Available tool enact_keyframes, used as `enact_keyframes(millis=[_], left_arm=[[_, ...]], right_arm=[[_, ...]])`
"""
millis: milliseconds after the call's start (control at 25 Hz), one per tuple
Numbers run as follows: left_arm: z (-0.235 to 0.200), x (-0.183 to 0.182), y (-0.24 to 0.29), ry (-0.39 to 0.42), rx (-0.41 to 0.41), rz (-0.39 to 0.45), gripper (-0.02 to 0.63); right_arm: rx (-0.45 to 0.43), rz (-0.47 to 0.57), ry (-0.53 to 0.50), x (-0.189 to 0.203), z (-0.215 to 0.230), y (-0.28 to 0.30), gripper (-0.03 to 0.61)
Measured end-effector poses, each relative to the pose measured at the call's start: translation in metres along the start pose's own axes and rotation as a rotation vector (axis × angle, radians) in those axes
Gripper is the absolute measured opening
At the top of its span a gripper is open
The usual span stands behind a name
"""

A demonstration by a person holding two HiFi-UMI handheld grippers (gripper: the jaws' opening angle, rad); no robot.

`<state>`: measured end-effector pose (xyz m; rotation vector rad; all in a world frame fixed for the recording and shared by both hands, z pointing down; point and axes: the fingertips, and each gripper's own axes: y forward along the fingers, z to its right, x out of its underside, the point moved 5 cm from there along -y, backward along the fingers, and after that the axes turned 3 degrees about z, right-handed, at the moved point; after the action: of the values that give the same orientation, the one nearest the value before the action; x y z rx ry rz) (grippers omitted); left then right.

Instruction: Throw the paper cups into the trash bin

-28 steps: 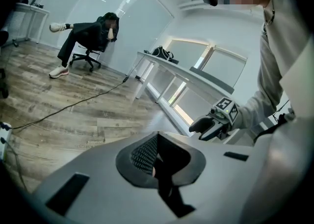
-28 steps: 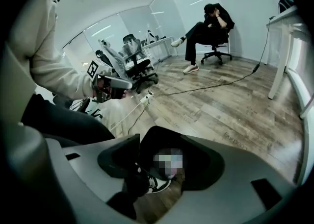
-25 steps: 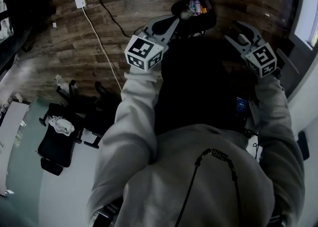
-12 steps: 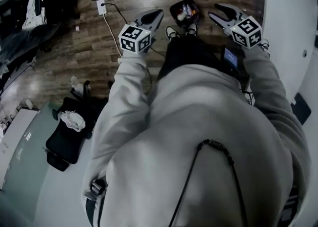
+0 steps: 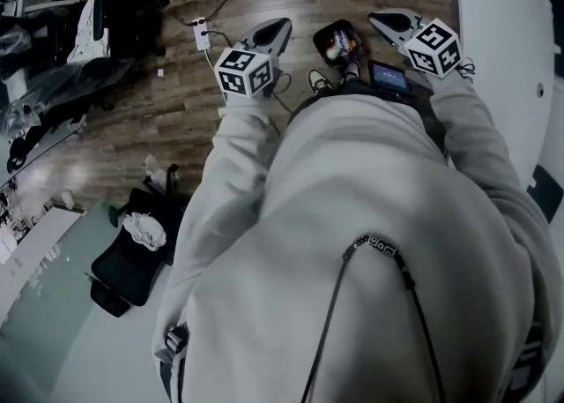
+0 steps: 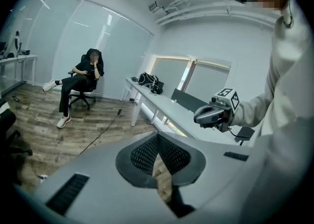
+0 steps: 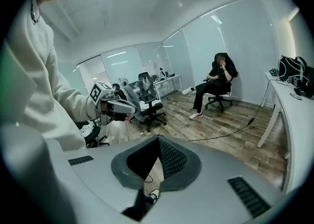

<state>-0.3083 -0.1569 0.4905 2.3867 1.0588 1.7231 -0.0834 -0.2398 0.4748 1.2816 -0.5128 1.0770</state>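
Note:
The black trash bin (image 5: 337, 41) stands on the wood floor just beyond the person's feet, with small colourful items inside. My left gripper (image 5: 275, 29) is held out to the left of the bin, jaws shut with nothing between them; its tips (image 6: 158, 137) meet in the left gripper view. My right gripper (image 5: 382, 18) hovers to the right of the bin, also shut and empty, with its tips (image 7: 158, 139) together. No paper cup shows in either gripper. Each gripper sees the other: the right gripper (image 6: 207, 116) and the left gripper (image 7: 121, 106).
A white power strip (image 5: 202, 35) with its cable lies on the floor left of the bin. A black office chair (image 5: 130, 256) with a white cloth stands at lower left. A seated person (image 6: 82, 78) is across the room, beside a long white desk (image 6: 164, 105).
The right gripper's jaws have closed from wide open. The view has pulled back, so the bin looks smaller and farther, and both grippers sit higher in the frame.

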Motion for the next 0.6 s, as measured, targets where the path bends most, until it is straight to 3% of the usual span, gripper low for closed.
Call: enact_keyframes(millis=[600], left_arm=[[0.032,0.007,-0.007,-0.014,0.015,0.013,-0.005]], right_arm=[[-0.014,-0.003,-0.015,0.002,-0.018,-0.013,0.02]])
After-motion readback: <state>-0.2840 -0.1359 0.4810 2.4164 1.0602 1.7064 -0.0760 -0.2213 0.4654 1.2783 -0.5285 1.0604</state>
